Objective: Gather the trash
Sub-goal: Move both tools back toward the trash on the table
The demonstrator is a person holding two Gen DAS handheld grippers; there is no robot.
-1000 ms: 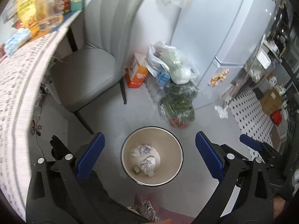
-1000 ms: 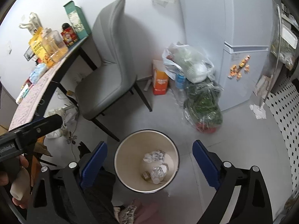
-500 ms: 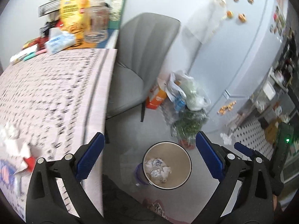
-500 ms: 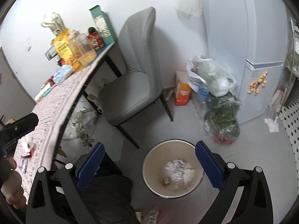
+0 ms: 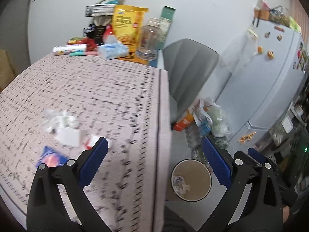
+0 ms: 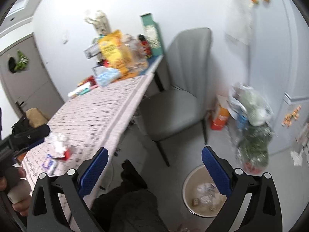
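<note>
Blue-padded left claw (image 5: 152,154) (spread wide) above table (image 5: 108,100).

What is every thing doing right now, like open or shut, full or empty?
Left gripper: open, empty.
Right gripper: open, empty.
Round beige trash bin: upright, partly filled.
Crumpled white paper scraps: lying on the table.
Clear plastic jar: upright, looks empty.
</note>
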